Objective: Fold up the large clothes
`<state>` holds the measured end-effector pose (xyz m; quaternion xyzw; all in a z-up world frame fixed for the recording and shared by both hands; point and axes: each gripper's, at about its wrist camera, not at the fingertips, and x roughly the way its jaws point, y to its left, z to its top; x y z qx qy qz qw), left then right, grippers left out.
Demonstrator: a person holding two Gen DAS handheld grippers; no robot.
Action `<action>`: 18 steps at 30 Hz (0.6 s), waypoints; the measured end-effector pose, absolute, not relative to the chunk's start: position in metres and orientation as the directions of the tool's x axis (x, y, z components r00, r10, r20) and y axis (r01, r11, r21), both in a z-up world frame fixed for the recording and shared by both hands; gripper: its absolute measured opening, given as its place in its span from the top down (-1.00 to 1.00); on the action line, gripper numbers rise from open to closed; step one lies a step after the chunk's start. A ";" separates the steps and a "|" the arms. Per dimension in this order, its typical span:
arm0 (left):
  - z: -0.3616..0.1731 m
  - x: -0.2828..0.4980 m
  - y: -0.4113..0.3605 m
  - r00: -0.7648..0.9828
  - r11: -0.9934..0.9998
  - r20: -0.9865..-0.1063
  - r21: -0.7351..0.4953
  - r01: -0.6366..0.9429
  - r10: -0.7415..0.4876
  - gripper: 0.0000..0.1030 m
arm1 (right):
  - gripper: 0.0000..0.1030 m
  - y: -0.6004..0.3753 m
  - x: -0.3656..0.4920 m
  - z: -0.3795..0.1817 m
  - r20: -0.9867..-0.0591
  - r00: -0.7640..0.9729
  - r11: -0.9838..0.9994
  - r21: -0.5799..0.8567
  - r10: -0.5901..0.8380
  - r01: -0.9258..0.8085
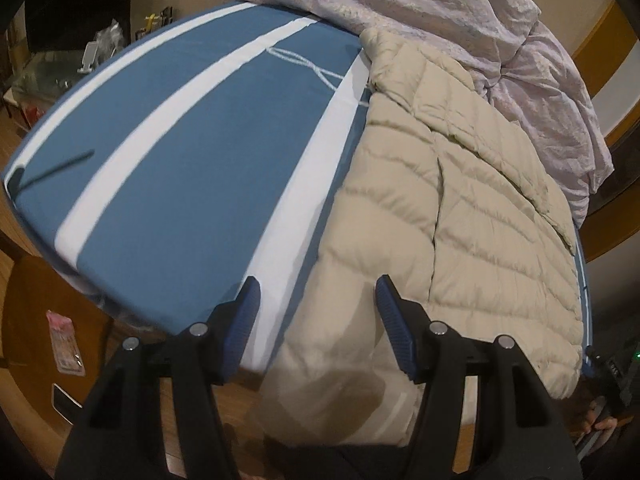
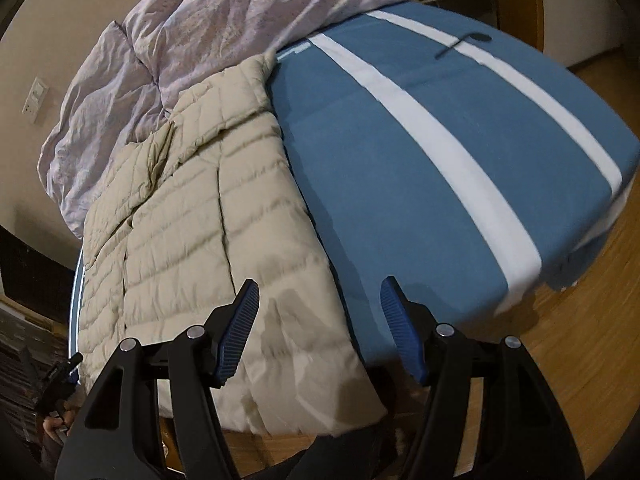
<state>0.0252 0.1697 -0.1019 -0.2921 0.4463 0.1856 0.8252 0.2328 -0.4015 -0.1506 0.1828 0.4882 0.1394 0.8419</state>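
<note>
Two grippers, both spread wide w/ nothing between the pads. Left gripper (image 1: 316, 300) hangs above the near edge of the bed (image 1: 180, 160), its gap over the jacket's corner where that meets the blue-and-white sheet. Right gripper (image 2: 320, 300) hangs over the jacket's opposite near corner, one finger above the fabric, the other above bare sheet.

Jacket (image 1: 460, 220) is a beige quilted puffer, lying lengthwise on the bed, collar end far, hem end near and drooping a bit past the mattress edge. It already looks narrowed: one layer lies folded over along a lengthwise seam, so sleeves are prob. tucked in, though I can't see them. Far end touches a crumpled lilac duvet (image 1: 440, 12). Rest of the sheet beside it is bare except a thin dark object near the far edge, too small to ID.

Step in hand, by my read: hovering pre-grasp at the hem, i.e. btwn side folds and the crosswise fold. Next move calls for each gripper to drop onto its own hem corner, pinch thru all layers (puffer is thick and slippery, so bite deep), then lift both together and carry the hem toward the collar, keeping edges square. Risk: grabbing the top layer only, or snagging the sheet.
</note>
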 end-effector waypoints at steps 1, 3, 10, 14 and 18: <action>-0.103 0.021 0.167 0.542 0.760 -0.839 -0.321 -0.564 0.047 -0.17 | -0.26 -0.401 0.229 -0.153 -0.770 0.481 0.891 0.450 0.420 -0.057; -0.103 0.018 0.163 0.552 0.761 -0.832 -0.331 -0.558 0.043 -0.16 | -0.24 -0.402 0.224 -0.157 -0.771 0.475 0.890 0.452 0.424 -0.060; -0.104 0.014 0.148 0.570 0.770 -0.822 -0.350 -0.534 0.022 -0.08 | 0.14 -0.401 0.211 -0.162 -0.755 0.466 0.874 0.477 0.461 -0.092; -0.104 0.010 0.141 0.578 0.767 -0.816 -0.363 -0.529 0.012 0.05 | 0.28 -0.395 0.203 -0.164 -0.745 0.451 0.862 0.490 0.491 -0.130; -0.106 0.004 0.138 0.591 0.757 -0.807 -0.385 -0.528 0.002 0.20 | 0.43 -0.393 0.197 -0.166 -0.736 0.442 0.851 0.504 0.512 -0.147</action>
